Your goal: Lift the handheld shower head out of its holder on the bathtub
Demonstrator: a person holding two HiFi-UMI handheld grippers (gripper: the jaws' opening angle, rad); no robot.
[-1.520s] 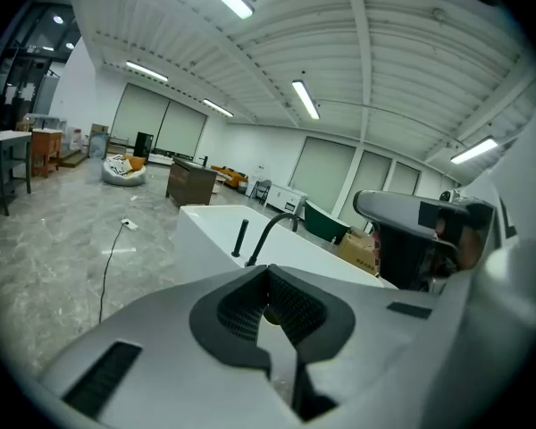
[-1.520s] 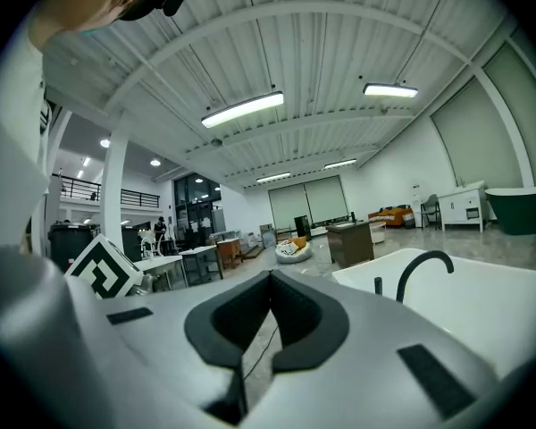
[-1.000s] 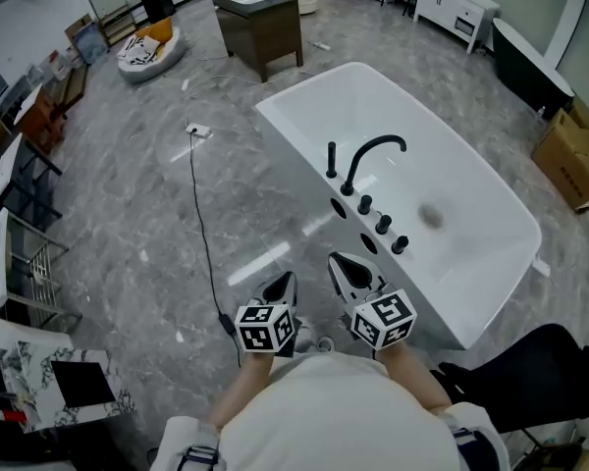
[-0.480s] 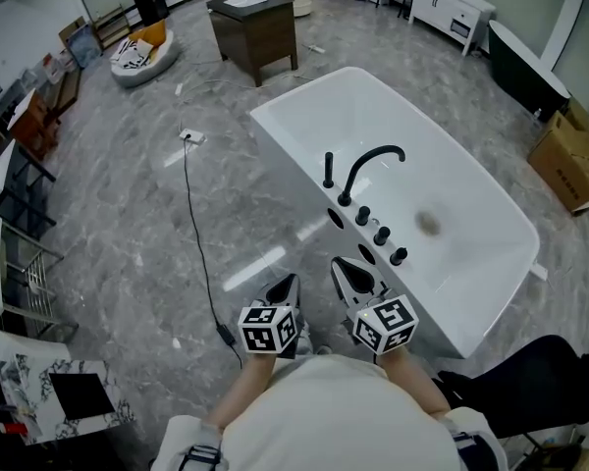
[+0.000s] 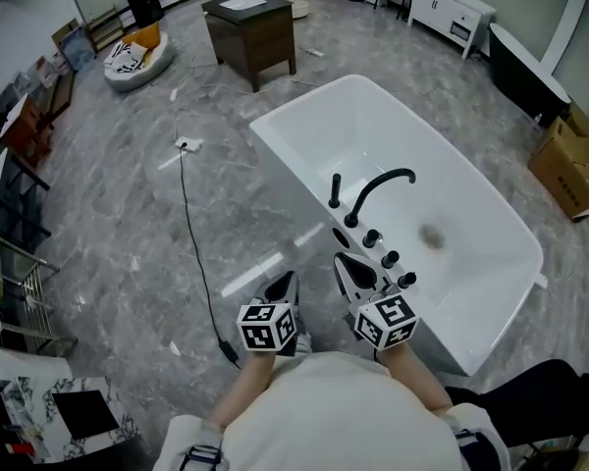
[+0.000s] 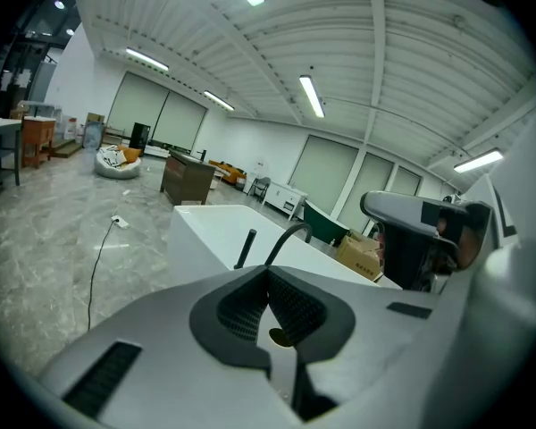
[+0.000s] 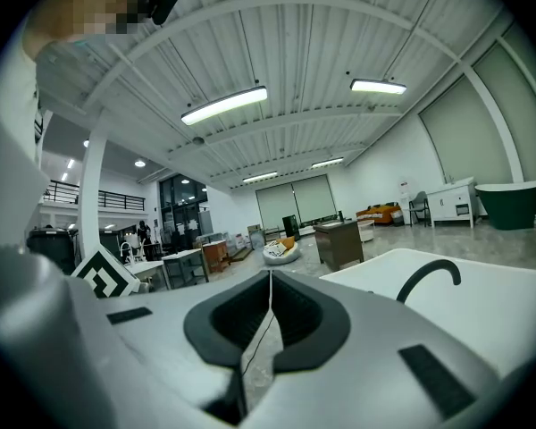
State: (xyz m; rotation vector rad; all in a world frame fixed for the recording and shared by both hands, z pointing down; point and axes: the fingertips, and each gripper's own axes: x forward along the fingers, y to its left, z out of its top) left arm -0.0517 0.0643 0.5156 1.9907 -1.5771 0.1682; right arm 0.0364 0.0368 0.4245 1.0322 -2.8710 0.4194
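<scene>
Since the handheld shower head [image 5: 335,190] is standing beyond reach on the bathtub [image 5: 304,101], the left gripper [image 5: 283,287] and right gripper [image 5: 351,271] are hovering short, jaws closed, empty.

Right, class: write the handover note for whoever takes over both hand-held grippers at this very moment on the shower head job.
Left hand-held gripper: jaws together, empty.
Right hand-held gripper: jaws together, empty, close to the tub's near side.
Handheld shower head: upright in its holder on the rim of the white bathtub, beside the arched black faucet.
Done: nothing yet; neither gripper touches anything.
Left: open one gripper, probably the right as it is nearer, close it on the shower head and lift it out.
</scene>
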